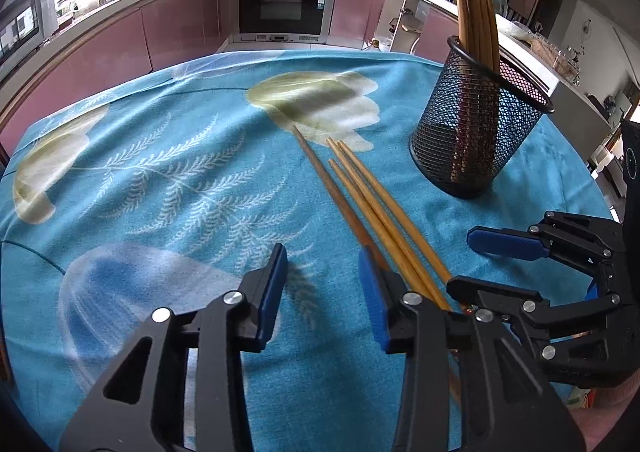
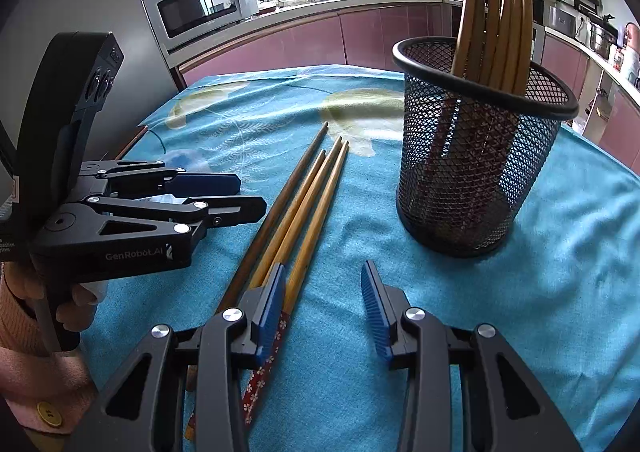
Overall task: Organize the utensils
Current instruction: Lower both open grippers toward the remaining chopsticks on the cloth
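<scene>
Black two-finger left gripper [image 2: 244,196] with blue ribbed pads [image 2: 208,183], silver screws, white "GenRobot.AI" lettering, matching right gripper [image 2: 324,304], pink knitted sleeve [image 2: 24,336], brass-coloured button [image 2: 49,414].

Blue floral tablecloth [image 1: 160,172], black mesh holder [image 1: 472,140]

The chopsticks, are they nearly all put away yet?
About halfway. Several chopsticks already stand in the mesh cup. Four loose chopsticks lie on the tablecloth. Neither the left tongs nor the right tongs hold any.
</scene>
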`<state>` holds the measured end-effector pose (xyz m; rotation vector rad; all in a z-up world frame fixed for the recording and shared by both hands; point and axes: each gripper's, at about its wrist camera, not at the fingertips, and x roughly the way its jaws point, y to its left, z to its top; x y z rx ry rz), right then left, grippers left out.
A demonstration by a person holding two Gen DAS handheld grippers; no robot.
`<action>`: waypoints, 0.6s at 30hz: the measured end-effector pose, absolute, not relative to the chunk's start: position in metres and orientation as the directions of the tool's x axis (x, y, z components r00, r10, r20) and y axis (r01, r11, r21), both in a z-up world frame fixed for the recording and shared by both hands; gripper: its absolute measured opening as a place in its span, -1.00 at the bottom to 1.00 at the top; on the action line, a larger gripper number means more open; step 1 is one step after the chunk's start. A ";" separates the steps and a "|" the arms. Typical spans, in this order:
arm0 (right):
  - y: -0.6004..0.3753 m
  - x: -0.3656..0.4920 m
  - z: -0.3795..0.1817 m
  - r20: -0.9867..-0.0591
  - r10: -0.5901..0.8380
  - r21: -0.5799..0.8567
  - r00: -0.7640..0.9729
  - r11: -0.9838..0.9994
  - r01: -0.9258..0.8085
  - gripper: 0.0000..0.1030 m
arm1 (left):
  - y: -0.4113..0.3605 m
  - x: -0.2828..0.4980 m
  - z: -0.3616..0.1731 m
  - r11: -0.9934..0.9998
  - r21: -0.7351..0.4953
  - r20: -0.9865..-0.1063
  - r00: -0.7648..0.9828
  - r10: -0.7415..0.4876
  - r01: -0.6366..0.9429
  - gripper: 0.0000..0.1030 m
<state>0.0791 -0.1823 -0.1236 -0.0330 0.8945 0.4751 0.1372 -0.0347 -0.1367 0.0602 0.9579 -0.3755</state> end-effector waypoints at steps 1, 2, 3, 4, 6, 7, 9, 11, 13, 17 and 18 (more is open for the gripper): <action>-0.182 0.079 -0.123 -0.756 0.383 0.166 0.530 0.896 -0.412 -0.27 | -0.034 0.137 -0.136 0.933 -0.122 -0.808 0.513 -0.291 0.338 -0.33; -0.182 0.079 -0.123 -0.757 0.383 0.165 0.530 0.896 -0.412 -0.27 | -0.033 0.137 -0.135 0.933 -0.131 -0.805 0.513 -0.298 0.336 -0.30; -0.182 0.079 -0.123 -0.757 0.382 0.165 0.530 0.897 -0.411 -0.27 | -0.031 0.137 -0.135 0.931 -0.145 -0.801 0.513 -0.308 0.334 -0.25; -0.182 0.079 -0.123 -0.756 0.382 0.166 0.531 0.897 -0.409 -0.28 | -0.030 0.137 -0.134 0.929 -0.162 -0.796 0.512 -0.321 0.332 -0.21; -0.182 0.079 -0.123 -0.757 0.383 0.168 0.530 0.897 -0.410 -0.28 | -0.031 0.136 -0.133 0.922 -0.183 -0.790 0.508 -0.344 0.340 -0.19; -0.182 0.078 -0.123 -0.757 0.384 0.168 0.529 0.897 -0.410 -0.28 | -0.034 0.136 -0.133 0.922 -0.177 -0.789 0.510 -0.342 0.344 -0.15; -0.182 0.078 -0.123 -0.757 0.384 0.169 0.529 0.896 -0.410 -0.28 | -0.039 0.136 -0.135 0.923 -0.161 -0.795 0.509 -0.330 0.348 -0.14; -0.182 0.078 -0.123 -0.757 0.384 0.168 0.529 0.896 -0.410 -0.28 | -0.043 0.137 -0.136 0.923 -0.157 -0.798 0.506 -0.328 0.350 -0.14; -0.182 0.079 -0.123 -0.758 0.384 0.167 0.528 0.896 -0.412 -0.28 | -0.045 0.137 -0.137 0.924 -0.144 -0.799 0.510 -0.319 0.353 -0.15; -0.182 0.080 -0.123 -0.759 0.382 0.163 0.527 0.895 -0.414 -0.28 | -0.047 0.138 -0.137 0.924 -0.123 -0.805 0.508 -0.306 0.362 -0.15; -0.182 0.080 -0.123 -0.759 0.382 0.163 0.527 0.896 -0.414 -0.28 | -0.046 0.138 -0.137 0.923 -0.122 -0.807 0.505 -0.306 0.365 -0.15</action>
